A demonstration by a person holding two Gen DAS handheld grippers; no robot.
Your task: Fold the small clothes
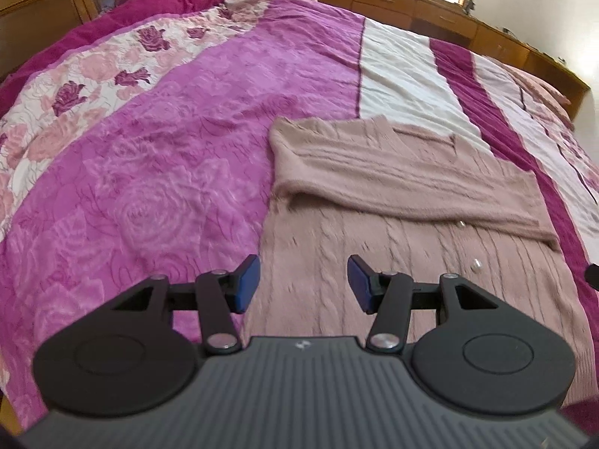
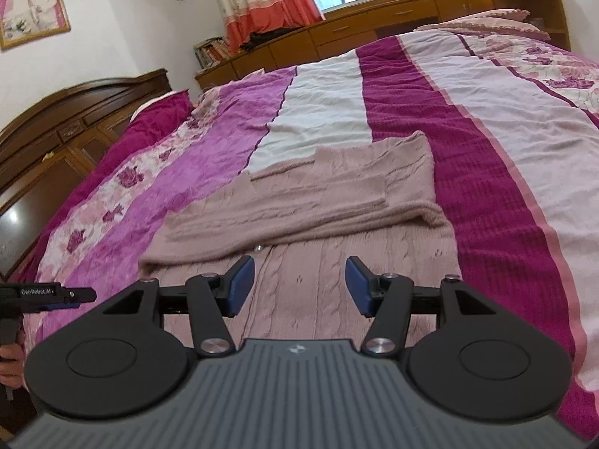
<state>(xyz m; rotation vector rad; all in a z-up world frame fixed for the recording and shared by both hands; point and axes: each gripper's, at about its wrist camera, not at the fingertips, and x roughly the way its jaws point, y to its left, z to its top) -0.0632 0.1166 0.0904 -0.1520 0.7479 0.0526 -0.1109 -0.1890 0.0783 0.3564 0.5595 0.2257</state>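
A dusty-pink cable-knit cardigan [image 1: 374, 187] [image 2: 299, 194] lies flat on the bed, both sleeves folded across its chest and small pearl buttons showing below them. My left gripper [image 1: 303, 282] hovers over the cardigan's lower left part, its blue pads apart with nothing between them. My right gripper [image 2: 299, 286] hangs over the lower middle of the cardigan, also open and holding nothing. In the right wrist view the left gripper [image 2: 56, 295] pokes in at the left edge, held by a hand [image 2: 9, 359].
The bedspread [image 1: 149, 157] [image 2: 486, 142] has magenta, pink floral and white stripes. A dark wooden headboard [image 2: 75, 112] stands at the left. Low wooden cabinets [image 2: 355, 30] and a window with a curtain [image 2: 262, 3] run along the far side. A pillow [image 2: 486, 22] lies at the far right.
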